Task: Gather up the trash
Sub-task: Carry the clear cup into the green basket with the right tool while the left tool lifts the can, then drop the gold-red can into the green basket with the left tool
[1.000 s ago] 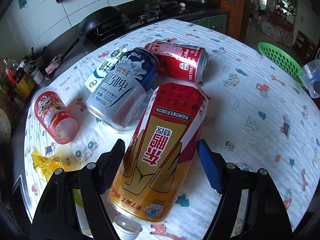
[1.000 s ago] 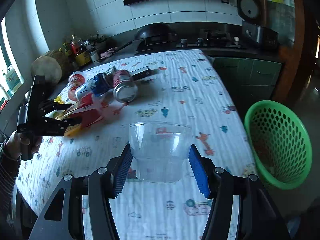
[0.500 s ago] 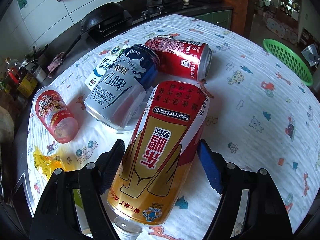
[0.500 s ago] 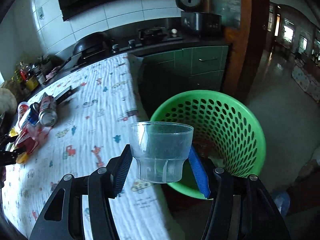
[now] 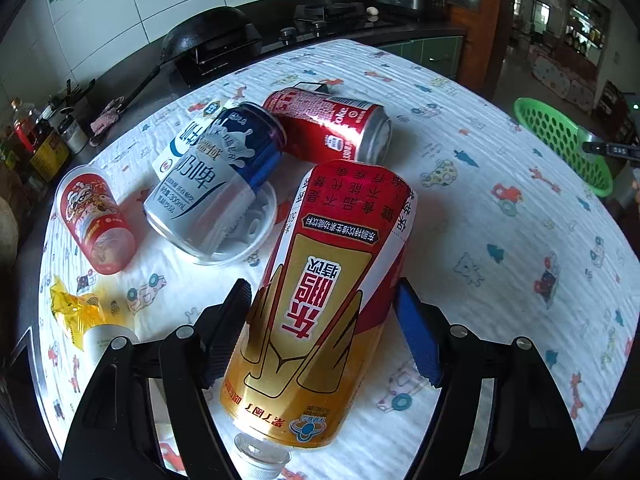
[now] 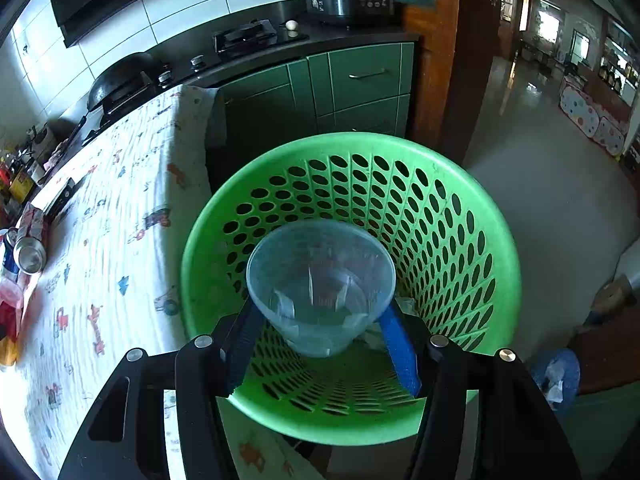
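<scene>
The right gripper (image 6: pixel 320 336) is clamping a light, crushable clear plastic cup (image 6: pixel 320 284) by its narrow base over the green basket (image 6: pixel 496 264), while the left gripper (image 5: pixel 324 336) is closing around the slick, labelled bottle (image 5: pixel 320 304) lying on the bench (image 5: pixel 500 240), the pads not yet pressing.

Left wrist close over table (image 5: pixel 500 184), right above basket (image 6: pixel 496 248), both seemingly steeply downward

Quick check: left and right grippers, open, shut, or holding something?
Left gripper: jaws closing around the red and gold plastic drink bottle; pad contact cannot be told.
Right gripper: shut on the clear plastic cup, above the green perforated basket.
</scene>
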The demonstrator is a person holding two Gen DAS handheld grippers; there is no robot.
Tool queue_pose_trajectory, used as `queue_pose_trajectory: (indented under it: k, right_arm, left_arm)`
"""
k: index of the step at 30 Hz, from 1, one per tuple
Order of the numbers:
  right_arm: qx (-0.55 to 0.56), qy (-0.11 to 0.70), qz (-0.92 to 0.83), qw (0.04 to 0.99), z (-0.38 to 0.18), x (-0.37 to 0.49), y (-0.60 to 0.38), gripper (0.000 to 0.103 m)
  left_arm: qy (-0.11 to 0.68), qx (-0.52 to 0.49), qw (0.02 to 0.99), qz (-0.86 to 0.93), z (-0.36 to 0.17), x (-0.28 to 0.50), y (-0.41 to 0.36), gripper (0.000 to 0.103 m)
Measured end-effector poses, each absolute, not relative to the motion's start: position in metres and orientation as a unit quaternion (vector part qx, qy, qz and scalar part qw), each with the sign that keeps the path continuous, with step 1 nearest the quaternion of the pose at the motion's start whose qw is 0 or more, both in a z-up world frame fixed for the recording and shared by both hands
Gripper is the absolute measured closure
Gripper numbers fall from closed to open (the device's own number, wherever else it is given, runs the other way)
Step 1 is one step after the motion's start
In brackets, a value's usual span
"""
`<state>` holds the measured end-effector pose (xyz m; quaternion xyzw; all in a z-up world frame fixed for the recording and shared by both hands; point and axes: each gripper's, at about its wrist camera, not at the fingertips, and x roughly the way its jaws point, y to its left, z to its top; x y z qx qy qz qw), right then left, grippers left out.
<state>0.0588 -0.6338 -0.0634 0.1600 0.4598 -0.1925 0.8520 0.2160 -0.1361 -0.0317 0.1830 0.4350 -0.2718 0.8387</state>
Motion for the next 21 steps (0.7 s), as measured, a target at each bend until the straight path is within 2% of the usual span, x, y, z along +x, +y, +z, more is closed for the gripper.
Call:
queue_pose_trajectory:
  k: [2, 5, 10, 12, 21]
  right_arm:
    - [0.164, 0.459, -0.194, 0.851, -0.067, 0.059, -0.639, 0.045]
    - [0.17, 0.453, -0.195, 0.853, -0.069, 0.056, -0.643, 0.037]
    - [0.158, 0.449, -0.195, 0.858, -0.068, 0.05, -0.648, 0.036]
    - [0.158, 0.439, -0.192, 0.863, -0.064, 0.044, -0.648, 0.032]
    - [0.13, 0.406, -0.189, 0.885, -0.036, 0.003, -0.641, 0.026]
  left_arm:
    - [0.433, 0.18, 0.838, -0.279, -0.028, 0.211, -0.144, 0.032]
    - [0.43, 0.171, 0.835, -0.299, -0.021, 0.204, -0.159, 0.032]
    - [0.413, 0.162, 0.829, -0.34, 0.0, 0.188, -0.197, 0.033]
    - [0.407, 0.154, 0.824, -0.364, 0.01, 0.183, -0.217, 0.033]
    - [0.386, 0.156, 0.798, -0.435, 0.034, 0.163, -0.332, 0.034]
